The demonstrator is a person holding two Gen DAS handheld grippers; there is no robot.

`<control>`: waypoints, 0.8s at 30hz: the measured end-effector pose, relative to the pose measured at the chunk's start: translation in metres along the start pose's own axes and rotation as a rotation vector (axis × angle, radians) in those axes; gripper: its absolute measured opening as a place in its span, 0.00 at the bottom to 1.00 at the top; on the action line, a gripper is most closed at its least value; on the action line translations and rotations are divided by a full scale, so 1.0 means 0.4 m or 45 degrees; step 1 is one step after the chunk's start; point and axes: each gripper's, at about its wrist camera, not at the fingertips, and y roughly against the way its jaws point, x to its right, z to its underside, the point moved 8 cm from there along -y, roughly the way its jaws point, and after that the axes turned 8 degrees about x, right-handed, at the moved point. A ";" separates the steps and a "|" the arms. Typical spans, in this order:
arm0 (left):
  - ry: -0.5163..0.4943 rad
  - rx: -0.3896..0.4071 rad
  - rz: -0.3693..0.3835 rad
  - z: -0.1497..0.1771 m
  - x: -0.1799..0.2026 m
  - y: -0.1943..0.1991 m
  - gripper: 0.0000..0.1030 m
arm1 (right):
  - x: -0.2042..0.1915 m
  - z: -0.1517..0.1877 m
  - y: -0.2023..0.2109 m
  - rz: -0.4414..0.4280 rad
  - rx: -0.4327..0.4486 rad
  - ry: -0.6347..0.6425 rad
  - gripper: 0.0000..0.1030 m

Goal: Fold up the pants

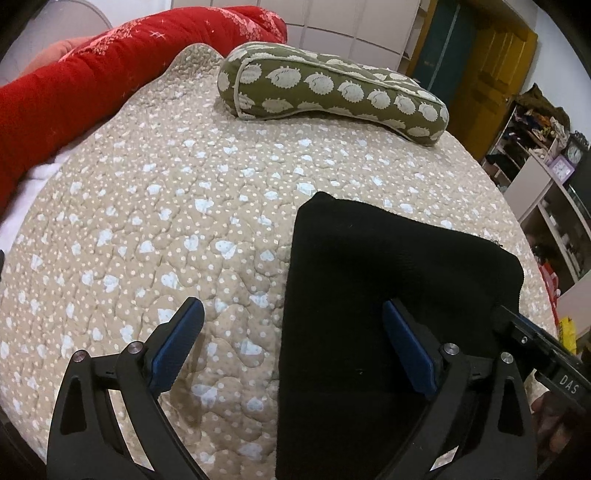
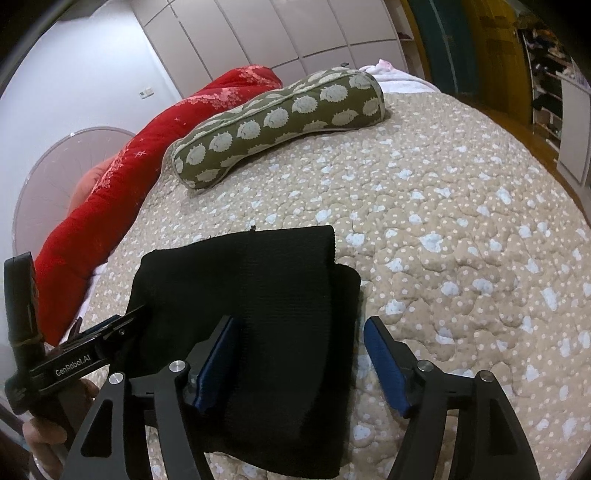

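- While both grippers are hovering above the bed, the black pants (image 1: 388, 295) are lying folded into a compact rectangle on the quilted bedspread (image 1: 166, 221), near its front edge, flat and apart from the pillows.
- Left gripper (image 1: 291, 343): its jaws are standing spread wide, blue pads facing each other; one finger is sitting over the bare bedspread, the other over the pants' left edge. Nothing is being pinched between them.
- Right gripper (image 2: 299, 358): its jaws are likewise standing apart; the left finger is hanging over the pants, the right finger over the bedspread just beside the pants' right edge. The pads are pressing on nothing.
- In the right wrist view the pants are showing two layers, the upper one sitting slightly offset from the lower one at the far right corner.
- Olive bolster pillow (image 1: 325, 88), patterned with pale hedgehog shapes: lying on the far part of the bedspread, well apart from the pants.
- Red blanket (image 1: 92, 70): lying rolled along the bed's left side, just beside the bolster.
- Shelving (image 1: 546, 177) with small clocks and clutter: standing to the right of the bed.
- White wardrobe doors (image 2: 280, 33): running along the far wall.
- A hand (image 2: 44, 439) is gripping the left gripper's handle at the lower left of the right wrist view.
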 end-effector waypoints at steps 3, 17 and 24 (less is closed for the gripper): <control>0.031 -0.026 0.023 0.007 -0.007 -0.010 0.99 | 0.002 0.002 -0.004 -0.012 -0.007 -0.023 0.68; 0.017 -0.015 0.003 0.007 -0.005 -0.010 0.99 | -0.006 0.011 -0.019 -0.106 -0.011 -0.072 0.73; 0.024 -0.015 0.003 0.007 -0.002 -0.011 0.99 | -0.014 0.014 -0.036 -0.112 -0.012 -0.047 0.78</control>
